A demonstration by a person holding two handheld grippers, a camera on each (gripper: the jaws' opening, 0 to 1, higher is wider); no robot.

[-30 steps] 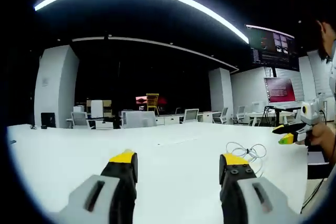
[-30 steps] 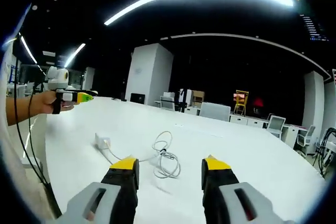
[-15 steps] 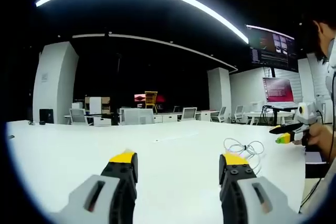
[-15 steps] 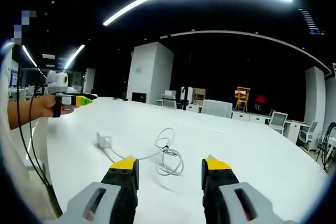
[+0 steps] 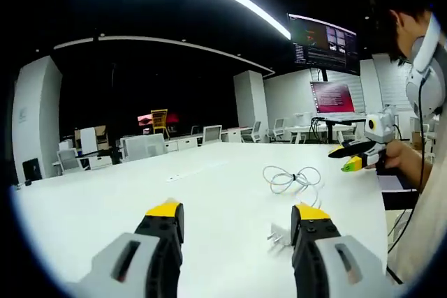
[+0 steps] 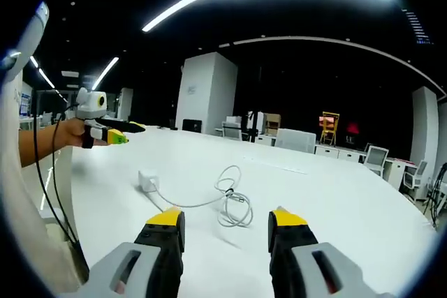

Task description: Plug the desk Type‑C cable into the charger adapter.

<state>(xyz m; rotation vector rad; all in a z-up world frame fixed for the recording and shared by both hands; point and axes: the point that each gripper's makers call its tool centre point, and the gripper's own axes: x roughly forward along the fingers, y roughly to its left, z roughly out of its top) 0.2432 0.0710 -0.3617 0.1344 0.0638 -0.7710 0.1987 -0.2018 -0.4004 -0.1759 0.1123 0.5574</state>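
Cable (image 6: 227,197) lies in a loose white coil on the table (image 6: 363,214), ahead of my right gripper (image 6: 227,232) and slightly between its jaws; a thin lead runs from it to the adapter (image 6: 149,180), which sits flat on the table to the coil's left. My right jaws stand well apart with nothing between them. My left gripper (image 5: 237,225) is likewise wide open and holds nothing, hovering over the table; in its view the coil (image 5: 290,178) lies beyond the right jaw and the adapter (image 5: 277,236) just beside that jaw's tip.
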